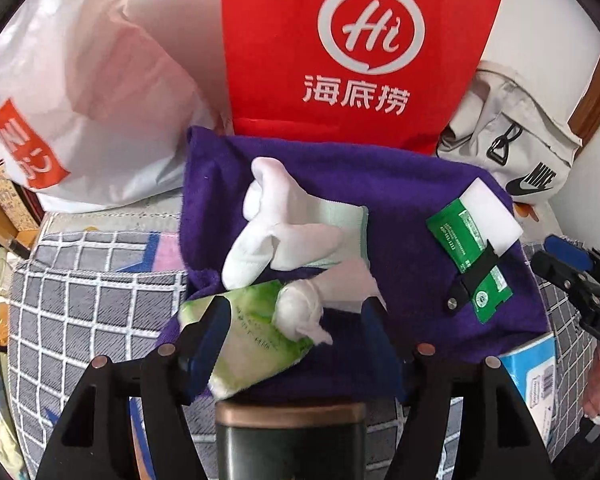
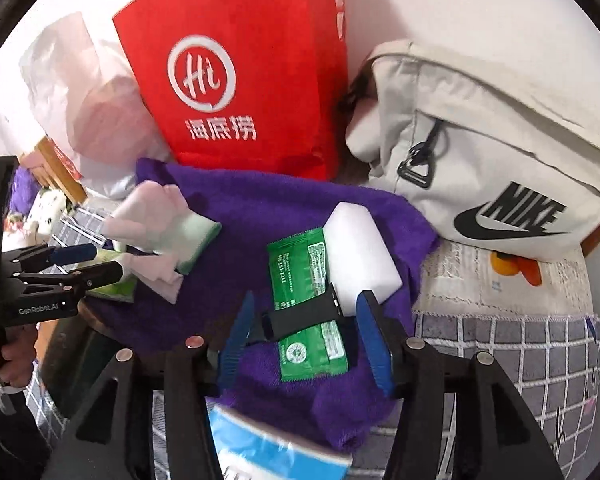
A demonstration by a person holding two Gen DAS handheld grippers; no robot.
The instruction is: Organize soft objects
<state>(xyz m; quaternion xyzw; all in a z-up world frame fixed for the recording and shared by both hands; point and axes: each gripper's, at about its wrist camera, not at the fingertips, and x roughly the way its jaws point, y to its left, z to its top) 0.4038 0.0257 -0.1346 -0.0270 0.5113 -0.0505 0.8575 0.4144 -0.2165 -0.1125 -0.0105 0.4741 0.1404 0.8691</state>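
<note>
left wrist view: we see our left gripper (image 1: pixel 288 332) with jaws apart around the light green tissue pack (image 1: pixel 256 344), pads not pressing; white socks (image 1: pixel 284 224) lie on the purple towel (image 1: pixel 380 184), far of it.
right wrist view: our right gripper (image 2: pixel 306 344) stands open over the green sachet (image 2: pixel 304 300) and black strap (image 2: pixel 300 318), gripping neither.
risk: we judge closing here could pinch towel pile with the sachet and drag the white sponge block (image 2: pixel 360 252).

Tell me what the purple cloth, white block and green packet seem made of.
Purple cloth: plush, matte towelling, judging by its fuzzy nap. White block: probably foam sponge, with matte faces and soft edges. Green packet: glossy printed plastic film with crimped ends.
</note>
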